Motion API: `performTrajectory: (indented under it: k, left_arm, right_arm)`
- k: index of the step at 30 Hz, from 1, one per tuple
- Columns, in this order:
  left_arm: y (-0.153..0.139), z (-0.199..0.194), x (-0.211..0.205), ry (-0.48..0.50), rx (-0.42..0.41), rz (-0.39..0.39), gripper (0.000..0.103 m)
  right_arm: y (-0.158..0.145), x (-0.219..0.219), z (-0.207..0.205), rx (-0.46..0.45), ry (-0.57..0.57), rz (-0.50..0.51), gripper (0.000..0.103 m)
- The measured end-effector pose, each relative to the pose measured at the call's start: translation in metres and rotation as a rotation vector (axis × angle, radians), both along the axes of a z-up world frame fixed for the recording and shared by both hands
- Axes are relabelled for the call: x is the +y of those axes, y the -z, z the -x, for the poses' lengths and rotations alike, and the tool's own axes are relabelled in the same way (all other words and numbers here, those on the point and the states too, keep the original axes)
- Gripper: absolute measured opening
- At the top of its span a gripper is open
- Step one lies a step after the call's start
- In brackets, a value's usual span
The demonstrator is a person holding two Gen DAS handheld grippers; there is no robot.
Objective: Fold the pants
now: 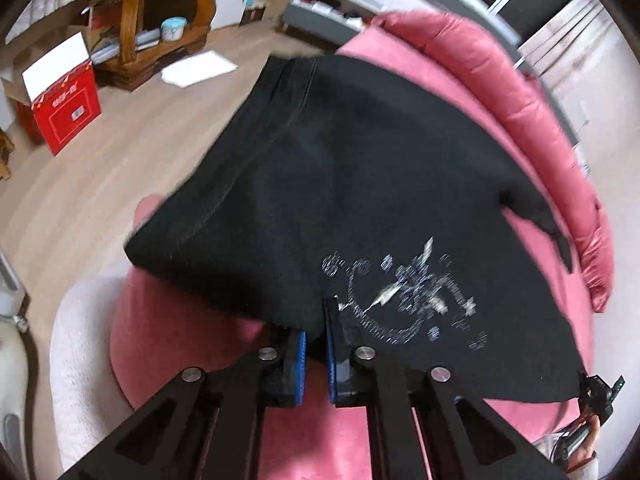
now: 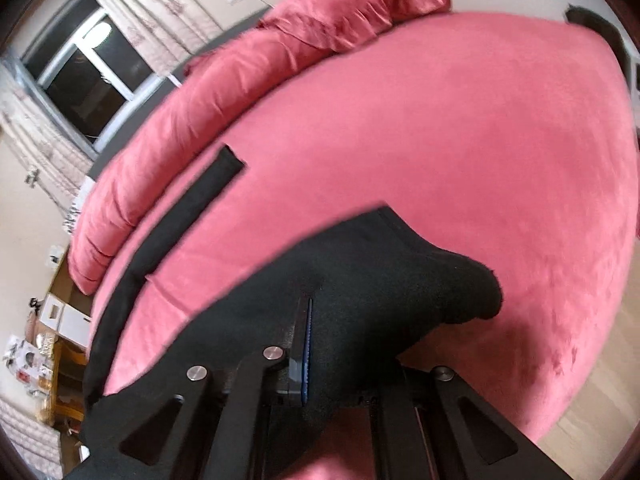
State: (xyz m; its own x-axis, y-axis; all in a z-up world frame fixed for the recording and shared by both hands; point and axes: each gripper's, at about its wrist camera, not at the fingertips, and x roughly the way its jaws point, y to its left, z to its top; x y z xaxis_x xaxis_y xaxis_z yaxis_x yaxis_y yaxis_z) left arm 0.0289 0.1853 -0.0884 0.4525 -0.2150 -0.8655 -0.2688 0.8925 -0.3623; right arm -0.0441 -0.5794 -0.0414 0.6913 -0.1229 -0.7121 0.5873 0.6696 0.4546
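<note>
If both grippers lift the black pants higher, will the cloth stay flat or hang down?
The black pants look floppy: they drape between the left gripper and right gripper, so would probably sag. A loose end droops beyond the pinch. They probably won't slide on the pink bed.

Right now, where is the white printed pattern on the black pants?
In the left wrist view, the white pattern lies on the black pants just right of the left tool, which pinches the hem above the pink cushion.
</note>
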Motion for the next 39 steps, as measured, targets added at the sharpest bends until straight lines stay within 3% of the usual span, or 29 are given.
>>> performTrajectory:
  k: [1,4,7,10,14,18,19,23,29,34,39]
  left_arm:
    - [0.000,0.000,0.001,-0.009,-0.001,0.009,0.012]
    - [-0.005,0.002,0.010,-0.040,-0.016,0.026,0.022]
    - [-0.009,0.011,0.029,-0.143,-0.027,0.042,0.025]
    - [-0.013,0.023,0.052,-0.252,-0.040,0.093,0.025]
    - [-0.030,0.034,0.077,-0.376,-0.101,0.044,0.026]
    - [-0.045,0.032,0.091,-0.409,-0.162,0.015,0.036]
    - [-0.046,0.029,0.092,-0.401,-0.165,0.017,0.037]
    - [-0.042,0.008,0.079,-0.342,-0.155,0.051,0.046]
    - [-0.046,-0.048,0.072,-0.214,-0.180,0.121,0.054]
    - [-0.046,-0.116,0.080,-0.198,-0.138,0.209,0.063]
    - [-0.044,-0.184,0.097,-0.220,-0.103,0.239,0.063]
  right_arm:
    - [0.006,0.000,-0.001,0.023,0.007,-0.002,0.009]
    - [0.018,-0.004,0.003,0.053,0.046,-0.006,0.027]
    - [0.011,-0.009,0.011,0.064,0.088,0.033,0.033]
    - [-0.010,-0.008,0.020,0.146,0.172,0.210,0.042]
    - [-0.053,0.020,0.022,0.142,0.229,0.478,0.043]
    - [-0.093,0.071,0.004,0.063,0.188,0.701,0.044]
    - [-0.099,0.081,-0.004,0.039,0.166,0.716,0.044]
    - [-0.101,0.121,-0.044,-0.030,-0.031,0.603,0.046]
    - [-0.050,0.212,-0.113,-0.022,-0.426,0.374,0.046]
    - [-0.013,0.287,-0.156,-0.007,-0.666,0.350,0.046]
    - [0.011,0.315,-0.185,0.021,-0.728,0.368,0.046]
